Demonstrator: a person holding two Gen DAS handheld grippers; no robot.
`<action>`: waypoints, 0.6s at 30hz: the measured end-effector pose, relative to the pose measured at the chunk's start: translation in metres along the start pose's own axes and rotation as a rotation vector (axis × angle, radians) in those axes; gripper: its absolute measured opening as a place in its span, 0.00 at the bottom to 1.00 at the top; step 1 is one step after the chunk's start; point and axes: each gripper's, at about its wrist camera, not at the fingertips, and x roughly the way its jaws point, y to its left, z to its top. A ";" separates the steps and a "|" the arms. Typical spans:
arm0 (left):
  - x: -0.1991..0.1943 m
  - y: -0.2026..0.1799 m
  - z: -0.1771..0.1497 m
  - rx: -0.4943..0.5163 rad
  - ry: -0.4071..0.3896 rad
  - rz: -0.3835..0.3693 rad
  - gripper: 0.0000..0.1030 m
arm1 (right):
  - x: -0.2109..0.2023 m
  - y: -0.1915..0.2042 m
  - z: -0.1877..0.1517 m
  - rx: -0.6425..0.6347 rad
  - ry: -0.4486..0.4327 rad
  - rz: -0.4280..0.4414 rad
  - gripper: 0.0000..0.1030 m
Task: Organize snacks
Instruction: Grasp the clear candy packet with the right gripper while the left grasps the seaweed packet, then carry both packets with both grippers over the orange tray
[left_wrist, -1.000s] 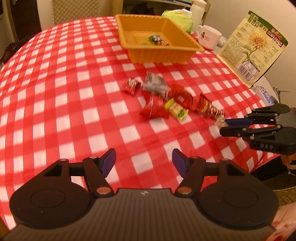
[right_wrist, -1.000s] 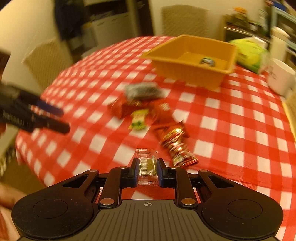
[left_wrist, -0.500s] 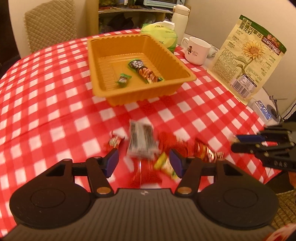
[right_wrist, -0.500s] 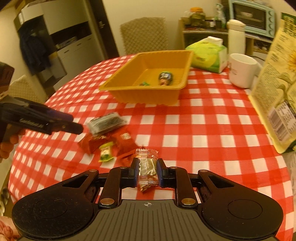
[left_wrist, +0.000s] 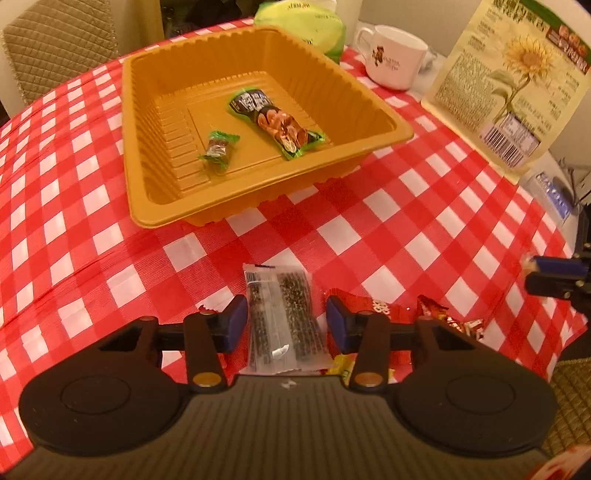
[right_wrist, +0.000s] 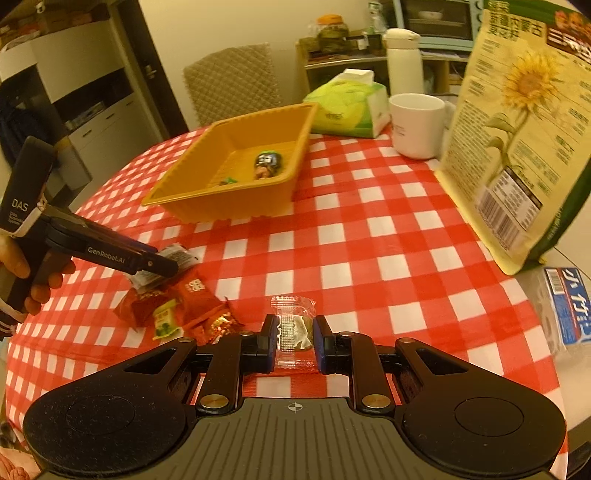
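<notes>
Your left gripper (left_wrist: 282, 319) is spread moderately wide, its blue pads on either side of the clear seed bar (left_wrist: 282, 321) that lies flat on the checked cloth (left_wrist: 388, 229); the pads flank the wrapper without pressing it, and whether they touch it you cannot tell. Your right gripper (right_wrist: 294, 338) is pinched narrow on a small clear-wrapped candy (right_wrist: 293, 328), pads tight against both sides of it. The other loose snacks sit in a heap just beside the bar: a red packet (right_wrist: 192, 295), a small yellow-green sachet (right_wrist: 164, 323) and a shiny red-gold wrapper (right_wrist: 219, 325), all touching or overlapping. Farther up the cloth stands the orange tray (left_wrist: 147, 122), and in it lie a long dark cookie pack (left_wrist: 275, 123) and a little green-ended candy (left_wrist: 218, 147), a little apart from each other. Past the tray are a green tissue box (right_wrist: 347, 107), a white mug (right_wrist: 417, 123) and a white flask (right_wrist: 402, 62). A big sunflower-seed bag (right_wrist: 517, 129) stands upright at your right edge of the table, with a blue-and-white pack (right_wrist: 570, 306) near its foot. Behind the table are a quilted chair (right_wrist: 232, 81), shelving and a toaster oven (right_wrist: 436, 22).
</notes>
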 end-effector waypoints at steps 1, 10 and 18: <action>0.002 0.000 0.001 0.005 0.006 0.001 0.39 | 0.000 -0.001 0.000 0.006 0.000 -0.004 0.20; 0.003 0.003 0.002 0.016 0.008 -0.007 0.33 | 0.002 -0.005 0.002 0.025 -0.005 -0.018 0.20; -0.020 0.010 -0.008 -0.021 -0.036 -0.021 0.32 | 0.006 0.000 0.013 0.020 -0.020 0.013 0.20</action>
